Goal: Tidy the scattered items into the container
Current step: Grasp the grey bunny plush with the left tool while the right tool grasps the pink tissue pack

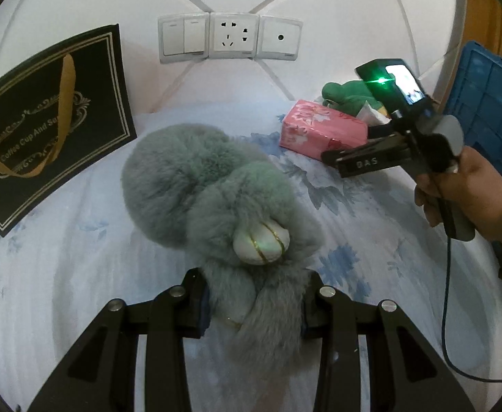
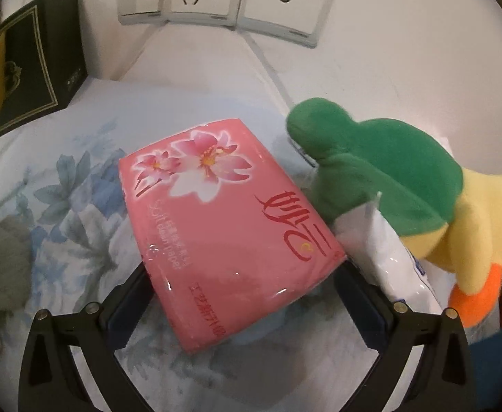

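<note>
A grey-green furry plush (image 1: 209, 185) with a white and gold bead lies on the floral bedsheet. My left gripper (image 1: 254, 304) is shut on its furry tail end. A pink tissue pack (image 2: 223, 219) lies on the sheet; it also shows in the left wrist view (image 1: 323, 130). My right gripper (image 2: 247, 295) is open with its jaws on either side of the pack's near end. A green and yellow plush toy (image 2: 398, 185) and a white plastic packet (image 2: 385, 250) lie right of the pack. A blue plastic crate (image 1: 488, 103) stands at the right.
A black gift bag (image 1: 48, 120) with a gold ribbon leans against the white padded headboard at the left. A row of wall switches and a socket (image 1: 228, 37) sits on the headboard. My right gripper's cable (image 1: 457, 336) trails over the sheet.
</note>
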The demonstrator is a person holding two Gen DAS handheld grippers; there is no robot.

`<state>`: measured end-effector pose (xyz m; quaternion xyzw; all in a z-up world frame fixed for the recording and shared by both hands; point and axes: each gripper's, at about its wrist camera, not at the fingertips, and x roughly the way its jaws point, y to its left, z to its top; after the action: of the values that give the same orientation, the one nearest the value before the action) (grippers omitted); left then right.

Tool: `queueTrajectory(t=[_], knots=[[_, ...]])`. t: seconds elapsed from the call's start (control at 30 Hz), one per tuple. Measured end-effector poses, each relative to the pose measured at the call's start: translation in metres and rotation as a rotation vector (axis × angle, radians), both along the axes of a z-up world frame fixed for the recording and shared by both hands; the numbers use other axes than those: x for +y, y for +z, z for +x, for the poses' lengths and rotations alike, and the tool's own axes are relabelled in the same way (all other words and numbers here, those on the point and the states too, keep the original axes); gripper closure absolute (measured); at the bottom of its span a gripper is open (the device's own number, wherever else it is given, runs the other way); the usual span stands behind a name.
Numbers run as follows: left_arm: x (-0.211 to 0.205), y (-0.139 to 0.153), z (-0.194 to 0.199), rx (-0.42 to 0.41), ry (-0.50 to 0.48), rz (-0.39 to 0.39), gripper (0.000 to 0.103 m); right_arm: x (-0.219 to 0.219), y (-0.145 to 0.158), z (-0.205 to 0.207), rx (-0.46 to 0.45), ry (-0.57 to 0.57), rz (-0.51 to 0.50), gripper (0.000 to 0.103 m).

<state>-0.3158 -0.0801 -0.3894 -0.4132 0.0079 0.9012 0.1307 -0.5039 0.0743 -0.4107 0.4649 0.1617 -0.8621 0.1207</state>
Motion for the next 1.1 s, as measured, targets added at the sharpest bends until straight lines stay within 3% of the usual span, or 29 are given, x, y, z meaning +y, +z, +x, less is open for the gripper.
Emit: queueTrajectory(t=[0.07, 0.1, 0.13, 0.23, 0.5, 0.63, 0.83, 1.0, 1.07, 1.1], knots=[[-0.001, 0.001, -0.001, 0.000, 0.006, -0.001, 0.068, -0.001, 0.002, 0.004, -0.008, 0.005, -0.033, 0.027], [-0.002, 0.002, 0.000, -0.001, 0.010, 0.000, 0.068, -0.002, 0.003, 0.006, -0.003, 0.000, -0.037, 0.045], [-0.002, 0.001, 0.001, -0.004, 0.013, 0.002, 0.068, -0.003, 0.004, 0.009, -0.004, -0.008, -0.049, 0.051], [-0.005, 0.002, 0.001, -0.008, 0.017, 0.003, 0.068, -0.003, 0.005, 0.017, -0.023, -0.039, -0.107, 0.062], [-0.013, 0.008, 0.007, -0.017, 0.030, 0.003, 0.068, -0.017, 0.014, 0.061, -0.083, -0.034, -0.198, 0.079], [-0.015, 0.013, 0.017, -0.025, 0.035, -0.007, 0.068, -0.010, 0.014, 0.105, -0.128, -0.084, -0.272, 0.100], [-0.016, 0.023, 0.041, -0.052, 0.042, -0.005, 0.068, 0.012, 0.019, 0.167, -0.192, -0.143, -0.347, 0.100], [-0.018, 0.033, 0.062, -0.073, 0.041, -0.004, 0.068, 0.003, 0.027, 0.221, -0.274, -0.098, -0.318, 0.099], [-0.020, 0.037, 0.070, -0.080, 0.043, -0.004, 0.068, 0.001, 0.030, 0.243, -0.298, -0.058, -0.250, 0.088], [-0.021, 0.039, 0.072, -0.082, 0.044, -0.003, 0.068, 0.001, 0.032, 0.249, -0.284, -0.049, -0.198, 0.049]])
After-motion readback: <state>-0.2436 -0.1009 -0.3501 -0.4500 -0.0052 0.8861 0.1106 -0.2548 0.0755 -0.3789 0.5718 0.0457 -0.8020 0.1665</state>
